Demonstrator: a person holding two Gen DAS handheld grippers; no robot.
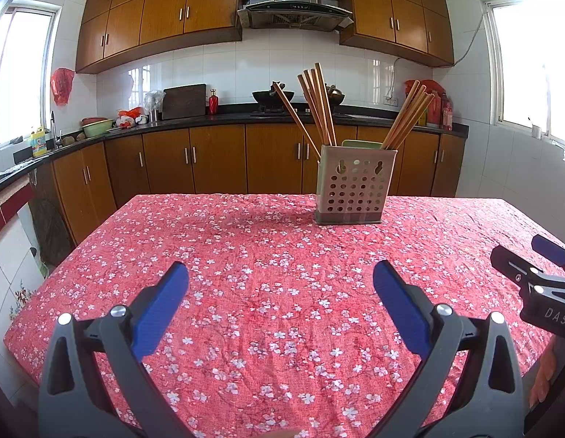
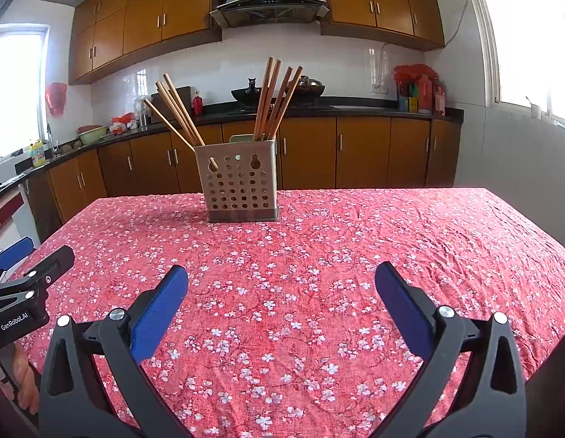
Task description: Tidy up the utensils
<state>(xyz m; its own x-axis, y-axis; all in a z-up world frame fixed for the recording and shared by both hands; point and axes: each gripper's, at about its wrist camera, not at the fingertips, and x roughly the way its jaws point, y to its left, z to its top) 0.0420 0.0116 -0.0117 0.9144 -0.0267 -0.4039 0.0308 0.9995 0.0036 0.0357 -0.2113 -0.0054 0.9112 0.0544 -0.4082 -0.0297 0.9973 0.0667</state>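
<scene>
A beige perforated utensil holder (image 1: 355, 186) stands upright at the far side of the table, also in the right wrist view (image 2: 238, 182). Several wooden chopsticks (image 1: 317, 106) lean in its left compartment and several more (image 1: 408, 116) in its right one; the right wrist view shows both bundles (image 2: 176, 113) (image 2: 277, 98). My left gripper (image 1: 280, 295) is open and empty above the near tablecloth. My right gripper (image 2: 281, 297) is open and empty too, to the right of the left one. No loose utensil lies on the cloth.
The table wears a red floral cloth (image 1: 275, 255), with edges at left and right. Beyond it runs a black kitchen counter (image 1: 195, 118) with a wok (image 1: 271, 95), bottles and brown cabinets. The right gripper's body shows at the left view's right edge (image 1: 538, 284).
</scene>
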